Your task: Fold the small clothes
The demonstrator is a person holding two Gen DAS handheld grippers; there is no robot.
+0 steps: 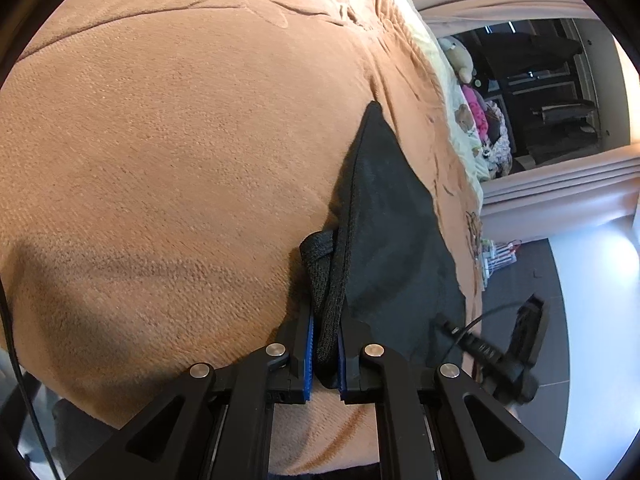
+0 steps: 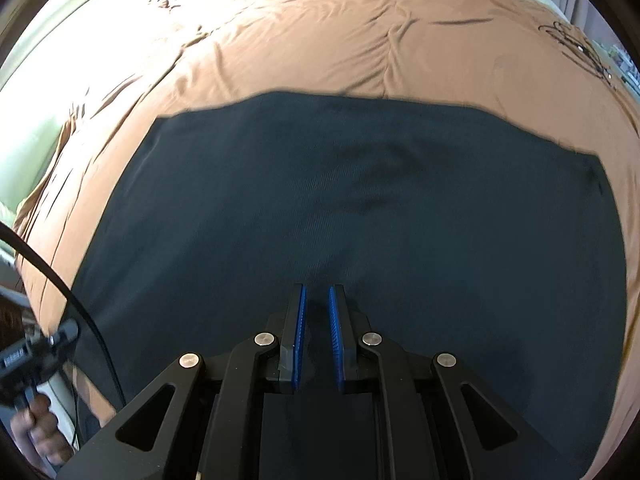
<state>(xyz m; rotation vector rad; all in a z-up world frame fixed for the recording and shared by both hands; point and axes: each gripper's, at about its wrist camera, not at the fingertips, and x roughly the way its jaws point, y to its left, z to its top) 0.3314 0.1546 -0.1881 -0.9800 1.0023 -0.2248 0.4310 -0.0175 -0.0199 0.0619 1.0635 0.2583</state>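
A small black garment point(image 2: 360, 200) lies spread flat on an orange blanket point(image 2: 320, 40). In the left wrist view it shows as a dark sheet point(image 1: 392, 216) stretching away to the right. My left gripper point(image 1: 325, 322) is shut on the garment's thick knitted edge band point(image 1: 328, 280), which bunches between the blue pads. My right gripper point(image 2: 317, 292) hovers over the near middle of the garment with its jaws a little apart and nothing between them. The other gripper shows blurred at the lower left of the right wrist view point(image 2: 36, 352).
The orange blanket point(image 1: 180, 140) covers a bed. Pale green bedding point(image 2: 36, 120) lies along the left. Stuffed toys point(image 1: 460, 56) and a dark shelf point(image 1: 552, 92) stand past the bed. Grey floor point(image 1: 552, 340) shows to the right.
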